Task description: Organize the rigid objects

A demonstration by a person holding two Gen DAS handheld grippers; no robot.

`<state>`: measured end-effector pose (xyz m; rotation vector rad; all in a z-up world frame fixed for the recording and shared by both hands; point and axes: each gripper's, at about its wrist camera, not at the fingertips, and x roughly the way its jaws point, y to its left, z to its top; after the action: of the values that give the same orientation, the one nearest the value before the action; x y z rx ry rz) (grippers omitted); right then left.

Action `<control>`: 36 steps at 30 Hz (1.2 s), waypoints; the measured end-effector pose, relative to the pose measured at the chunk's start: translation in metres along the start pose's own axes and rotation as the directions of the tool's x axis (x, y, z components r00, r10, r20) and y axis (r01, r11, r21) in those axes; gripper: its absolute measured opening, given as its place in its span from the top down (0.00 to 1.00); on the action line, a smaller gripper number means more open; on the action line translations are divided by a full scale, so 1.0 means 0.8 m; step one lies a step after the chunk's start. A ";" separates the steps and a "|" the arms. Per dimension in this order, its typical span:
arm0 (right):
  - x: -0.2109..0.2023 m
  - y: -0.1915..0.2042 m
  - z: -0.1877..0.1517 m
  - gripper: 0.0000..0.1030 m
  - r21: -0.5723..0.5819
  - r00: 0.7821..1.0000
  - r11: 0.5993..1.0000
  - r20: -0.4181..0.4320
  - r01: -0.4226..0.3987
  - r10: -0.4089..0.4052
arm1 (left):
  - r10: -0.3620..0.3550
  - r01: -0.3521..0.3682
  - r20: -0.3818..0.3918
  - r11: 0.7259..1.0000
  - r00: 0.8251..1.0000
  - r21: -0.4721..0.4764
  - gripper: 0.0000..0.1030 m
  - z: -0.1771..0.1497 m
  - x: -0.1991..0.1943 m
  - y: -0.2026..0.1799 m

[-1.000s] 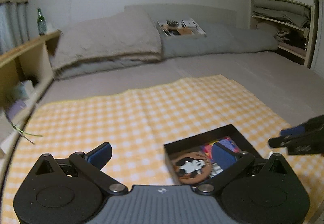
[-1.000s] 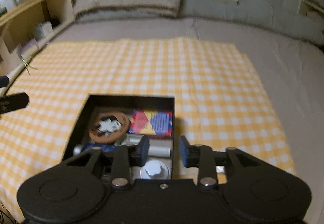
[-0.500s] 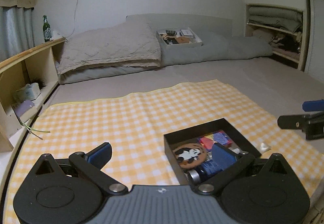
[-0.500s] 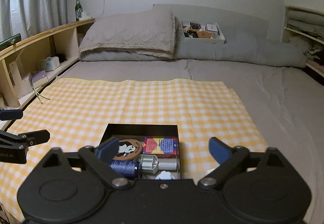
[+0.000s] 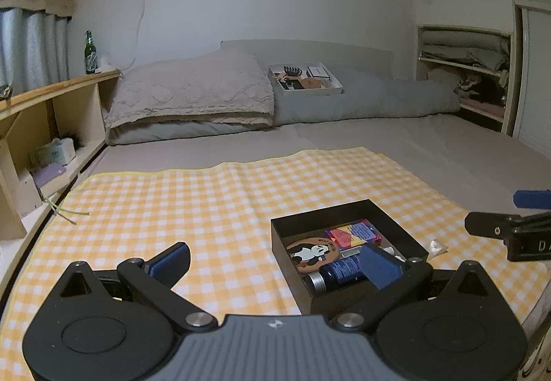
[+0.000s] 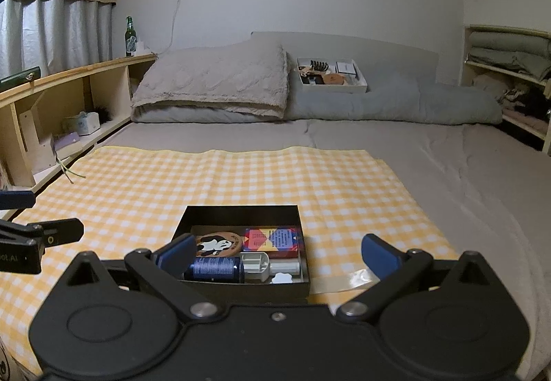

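Right wrist: black box just ahead of open tool.

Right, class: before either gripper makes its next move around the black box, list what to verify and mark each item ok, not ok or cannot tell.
1. Right gripper open, nothing between its pads: ok.
2. Left gripper open, nothing between its pads: ok.
3. Black box sits flat on the checked cloth: ok.
4. Items lie inside the box walls: panda disc, card box, blue bottle, white pieces: ok.
5. No loose item left on the cloth: not ok, a small clear scrap lies right of the box.
6. Room left in the box for another item: cannot tell.
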<state>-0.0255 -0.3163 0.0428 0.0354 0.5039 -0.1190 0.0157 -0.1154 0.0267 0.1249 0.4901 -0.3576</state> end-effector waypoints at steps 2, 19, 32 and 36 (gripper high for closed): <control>-0.003 0.002 -0.005 0.00 0.001 1.000 1.000 0.005 0.000 0.000 | -0.003 0.003 0.000 1.000 1.000 -0.016 0.00 -0.003 -0.002 0.003; -0.014 0.011 -0.020 0.00 -0.017 0.999 1.000 0.029 0.015 -0.015 | 0.028 -0.028 -0.007 1.000 1.000 -0.006 0.00 -0.018 -0.009 0.012; -0.014 0.015 -0.020 0.00 -0.029 0.999 0.999 0.029 0.014 -0.013 | 0.030 -0.030 -0.009 0.999 1.000 -0.013 0.00 -0.019 -0.011 0.015; -0.014 0.013 -0.019 0.00 -0.032 1.000 0.999 0.029 0.014 -0.013 | 0.028 -0.028 -0.008 0.999 1.000 -0.016 0.00 -0.019 -0.011 0.015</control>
<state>-0.0412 -0.3036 0.0346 -0.0009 0.4775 -0.1246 0.0064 -0.0984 0.0178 0.1176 0.4987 -0.3254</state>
